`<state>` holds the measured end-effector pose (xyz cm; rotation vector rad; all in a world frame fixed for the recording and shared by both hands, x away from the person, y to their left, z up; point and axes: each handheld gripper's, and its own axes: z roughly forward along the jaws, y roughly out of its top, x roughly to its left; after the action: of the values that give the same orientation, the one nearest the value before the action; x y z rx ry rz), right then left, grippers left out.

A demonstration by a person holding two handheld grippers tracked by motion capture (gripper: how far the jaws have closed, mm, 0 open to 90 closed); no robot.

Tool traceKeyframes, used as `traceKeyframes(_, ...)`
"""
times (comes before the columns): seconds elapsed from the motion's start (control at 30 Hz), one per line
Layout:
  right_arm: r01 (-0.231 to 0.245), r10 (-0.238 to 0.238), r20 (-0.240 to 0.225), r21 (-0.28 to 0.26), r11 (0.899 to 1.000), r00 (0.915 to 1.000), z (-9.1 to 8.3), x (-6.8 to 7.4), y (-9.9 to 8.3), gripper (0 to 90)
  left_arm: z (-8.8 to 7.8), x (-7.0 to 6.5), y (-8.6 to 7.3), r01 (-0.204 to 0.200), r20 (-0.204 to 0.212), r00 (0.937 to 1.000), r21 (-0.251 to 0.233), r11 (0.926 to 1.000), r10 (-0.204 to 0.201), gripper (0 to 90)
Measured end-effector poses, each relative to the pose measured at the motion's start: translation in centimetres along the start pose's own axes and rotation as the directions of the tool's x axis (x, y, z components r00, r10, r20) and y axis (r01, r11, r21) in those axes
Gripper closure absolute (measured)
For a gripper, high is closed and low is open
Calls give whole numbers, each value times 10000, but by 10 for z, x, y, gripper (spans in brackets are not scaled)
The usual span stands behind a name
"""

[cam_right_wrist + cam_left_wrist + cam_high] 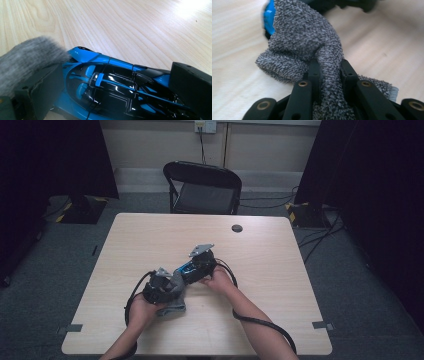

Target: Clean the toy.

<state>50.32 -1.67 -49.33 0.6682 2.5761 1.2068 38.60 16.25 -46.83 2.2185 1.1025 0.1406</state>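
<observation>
A blue and black toy car (pixel 112 85) lies between the two black jaws of my right gripper (pixel 112 87), which is shut on its sides just above the wooden table (pixel 150 235). A grey fuzzy cloth (pixel 312 42) is pinched in my left gripper (pixel 329 75) and drapes over the car's blue end (pixel 269 17). In the high view the left gripper (pixel 162 290) sits at the lower left of the right gripper (pixel 200 262), with the cloth (pixel 175 307) hanging beneath it and the car (pixel 187 268) between them.
A black folding chair (pixel 202 187) stands behind the table's far edge. A small dark round spot (pixel 237 228) marks the tabletop near the back. Cables (pixel 260 322) trail from both grippers toward the front edge. Dark curtains flank both sides.
</observation>
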Motion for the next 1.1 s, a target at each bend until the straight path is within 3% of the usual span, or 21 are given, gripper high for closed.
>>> traceKeyframes(0.3,-55,55,10,-65,10000,10000,0,1,-1,0,-2,-16,-3,-386,746,9965,146,9991,374,752)
traceKeyframes(0.37,-54,54,11,-67,10000,10000,0,1,-1,0,-5,-20,-1,-611,758,9953,137,9980,599,752)
traceKeyframes(0.67,-54,54,23,-90,9999,10000,0,1,-1,0,-20,-17,-2,-586,868,9945,-69,9983,590,752)
traceKeyframes(0.93,-38,38,36,-24,10000,10000,0,1,0,0,-35,-10,-9,-566,616,9964,-214,9982,579,748)
traceKeyframes(1.0,-41,41,36,-24,10000,10000,0,1,0,0,-40,-3,-11,-549,378,9977,-259,9982,559,746)
traceKeyframes(1.1,-38,38,33,-70,10000,10000,0,1,-1,0,-50,16,-14,-134,-72,9999,-559,9983,130,745)
